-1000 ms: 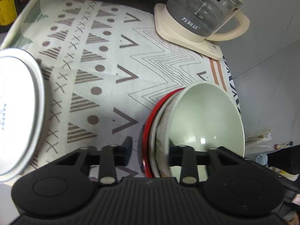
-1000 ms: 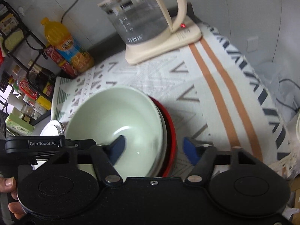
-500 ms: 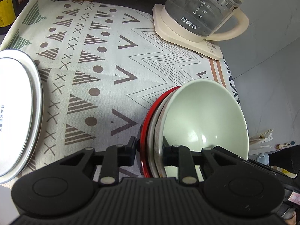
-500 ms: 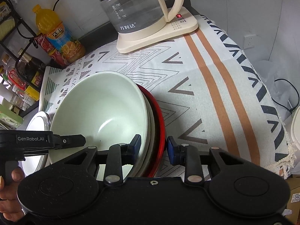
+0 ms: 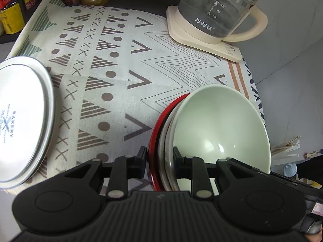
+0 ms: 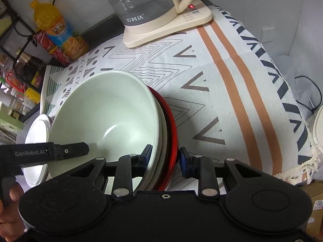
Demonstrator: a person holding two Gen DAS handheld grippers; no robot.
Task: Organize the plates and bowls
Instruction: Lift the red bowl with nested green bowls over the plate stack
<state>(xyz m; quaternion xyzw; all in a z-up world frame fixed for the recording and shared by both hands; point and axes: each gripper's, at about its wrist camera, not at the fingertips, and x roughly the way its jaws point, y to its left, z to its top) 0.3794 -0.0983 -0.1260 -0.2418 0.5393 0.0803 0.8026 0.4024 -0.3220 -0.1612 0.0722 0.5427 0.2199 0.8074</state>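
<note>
A stack of dishes sits on the patterned cloth: a pale green bowl (image 5: 220,125) on top, a whitish dish under it and a red plate (image 5: 155,137) at the bottom. My left gripper (image 5: 159,159) is shut on the stack's left rim, one finger inside the green bowl and one outside the red plate. My right gripper (image 6: 165,158) is shut on the opposite rim of the green bowl (image 6: 105,117) and red plate (image 6: 171,125), blue pads against both sides. The left gripper (image 6: 66,151) shows in the right wrist view, reaching into the bowl. I cannot tell if the stack is lifted.
A white plate (image 5: 22,121) marked BAKERY lies to the left on the cloth. A glass kettle (image 5: 214,16) on its cream base stands at the back. Drink bottles (image 6: 58,32) and a rack with jars line the back left. The cloth's fringed edge (image 6: 298,173) falls off at the right.
The right gripper's jaws closed from wide apart onto the right rim of the stack. The left gripper kept its hold on the left rim; both views shifted slightly.
</note>
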